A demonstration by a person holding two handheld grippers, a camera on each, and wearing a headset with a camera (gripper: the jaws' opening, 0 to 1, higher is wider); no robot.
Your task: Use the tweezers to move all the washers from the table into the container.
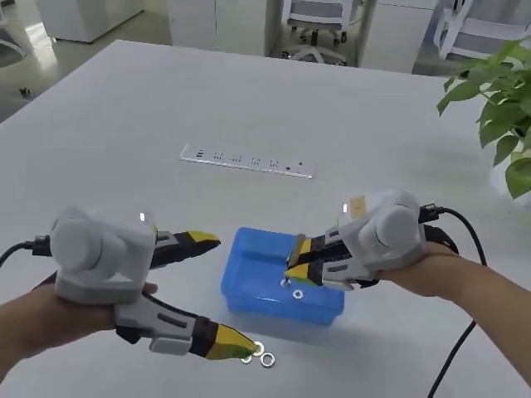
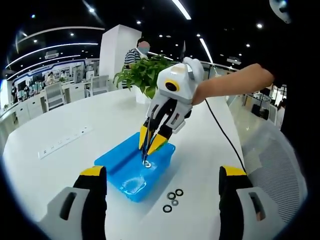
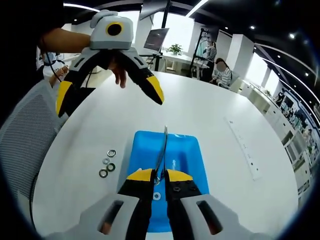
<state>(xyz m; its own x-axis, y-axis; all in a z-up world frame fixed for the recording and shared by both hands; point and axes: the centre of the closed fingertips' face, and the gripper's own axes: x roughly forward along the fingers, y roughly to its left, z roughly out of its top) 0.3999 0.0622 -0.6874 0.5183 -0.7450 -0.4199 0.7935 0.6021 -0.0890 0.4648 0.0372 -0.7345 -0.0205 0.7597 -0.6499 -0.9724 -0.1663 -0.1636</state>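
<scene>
tweezers (image 3: 163, 150) are clenched between the jaws of the right gripper (image 3: 159, 176), which are squeezed nearly together on the upper part. the thin blades run forward from the yellow jaw tips and point down into the blue container (image 3: 187, 150). one washer (image 3: 157, 196) lies on the container floor under those jaws. in the left gripper view it sits right at the blade tips, but i cannot tell whether the tips pinch it or only touch it.

the left gripper (image 1: 228, 294) has its jaws spread wide and released, with nothing between them. it is just beside the near left side of the container. one jaw tip is by the container's left edge, and the other is low at the front, close to the loose washers.

four washers (image 3: 111, 153) lie on the table (image 1: 332, 108) in a tight cluster. they are outside the container, just off its near corner, on the left gripper's side.

further back on the white table a power strip (image 1: 247, 162) lies flat, well apart from the container. a green plant (image 1: 502, 99) stands at the right edge. a black cable (image 1: 465, 332) trails from the right gripper across the table toward the person.
</scene>
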